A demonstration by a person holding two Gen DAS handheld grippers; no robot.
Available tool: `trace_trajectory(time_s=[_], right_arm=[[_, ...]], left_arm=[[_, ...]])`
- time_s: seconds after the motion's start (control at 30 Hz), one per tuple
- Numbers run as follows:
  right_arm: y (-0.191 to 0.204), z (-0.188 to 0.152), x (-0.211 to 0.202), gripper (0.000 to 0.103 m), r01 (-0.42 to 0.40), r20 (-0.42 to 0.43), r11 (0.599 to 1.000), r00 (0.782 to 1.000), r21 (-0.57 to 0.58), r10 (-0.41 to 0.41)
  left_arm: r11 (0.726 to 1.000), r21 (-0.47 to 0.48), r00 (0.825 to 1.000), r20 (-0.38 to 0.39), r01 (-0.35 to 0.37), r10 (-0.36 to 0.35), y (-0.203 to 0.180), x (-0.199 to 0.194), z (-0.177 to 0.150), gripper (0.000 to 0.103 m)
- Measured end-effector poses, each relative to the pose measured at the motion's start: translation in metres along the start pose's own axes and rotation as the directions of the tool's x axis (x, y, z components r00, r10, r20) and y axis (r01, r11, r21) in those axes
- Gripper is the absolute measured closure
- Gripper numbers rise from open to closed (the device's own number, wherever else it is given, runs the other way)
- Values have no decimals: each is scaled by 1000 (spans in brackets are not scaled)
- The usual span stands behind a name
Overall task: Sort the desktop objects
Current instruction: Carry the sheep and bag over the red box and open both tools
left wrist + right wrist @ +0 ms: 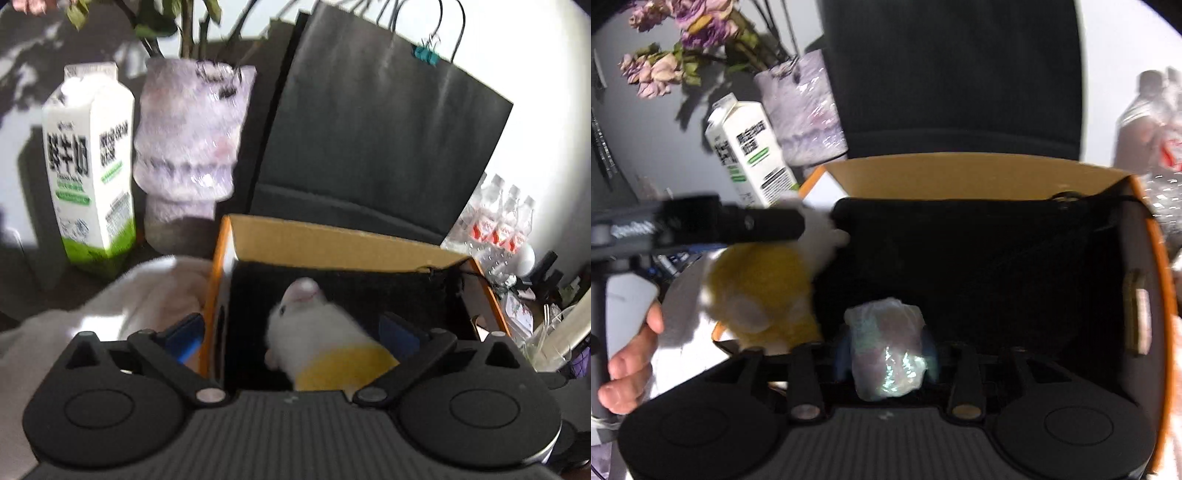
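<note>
Left wrist view: your left gripper (295, 332) hangs over the open orange-edged cardboard box with the black lining (332, 240), its blue-padded fingers (184, 334) spread wide on either side of a white plush toy in a yellow garment (314, 332). Whether the pads touch the toy cannot be told. The toy sits at the box's near left side, head pointing to the far wall. Judge it soft and light: it will squash and not slip, so take it across the thick yellow middle, not by the head. Far left stand a white and green milk carton (90, 166) and a pale lilac crinkled vase wrap (188, 144); a dark paper bag with a teal clip (376, 140) stands behind the box.

Right wrist view: your right gripper (886, 354) pinches a small crumpled clear-plastic packet with a pearly sheen (886, 347) over the box's near edge, fingers drawn close on it. It looks feather-light, crackly and slick; you would do best to grip its bulky centre. To the left the plush toy appears beneath the other tool's black body, at the box's left wall.
</note>
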State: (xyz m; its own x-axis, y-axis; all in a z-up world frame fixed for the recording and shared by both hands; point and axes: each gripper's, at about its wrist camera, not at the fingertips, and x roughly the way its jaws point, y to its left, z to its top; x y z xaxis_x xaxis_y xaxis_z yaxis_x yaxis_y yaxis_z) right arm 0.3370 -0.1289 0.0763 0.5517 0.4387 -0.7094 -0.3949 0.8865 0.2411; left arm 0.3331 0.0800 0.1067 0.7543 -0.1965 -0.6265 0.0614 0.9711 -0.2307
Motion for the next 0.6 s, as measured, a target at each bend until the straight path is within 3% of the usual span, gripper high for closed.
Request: trace_trajectory(time_s=[0.1, 0.23, 0.37, 0.47, 0.6], right_arm=[[-3, 0, -19, 29, 56, 71, 998, 996, 4, -56], [-12, 2, -47, 27, 139, 87, 990, 986, 11, -140], [-12, -4, -78, 27, 235, 81, 972, 969, 13, -235], [-10, -17, -109, 22, 253, 106, 967, 962, 8, -252], [2, -41, -144, 16, 258, 147, 966, 957, -34, -250]], left_arm=[[998, -23, 997, 38, -64, 65, 3, -14, 5, 0], [996, -59, 998, 16, -64, 65, 3, -30, 13, 0], [988, -11, 988, -18, -155, 155, -16, -45, 10, 0], [979, 12, 978, -37, -203, 203, -30, -69, 0, 0], [983, 49, 983, -31, -177, 179, -48, -110, -33, 0]])
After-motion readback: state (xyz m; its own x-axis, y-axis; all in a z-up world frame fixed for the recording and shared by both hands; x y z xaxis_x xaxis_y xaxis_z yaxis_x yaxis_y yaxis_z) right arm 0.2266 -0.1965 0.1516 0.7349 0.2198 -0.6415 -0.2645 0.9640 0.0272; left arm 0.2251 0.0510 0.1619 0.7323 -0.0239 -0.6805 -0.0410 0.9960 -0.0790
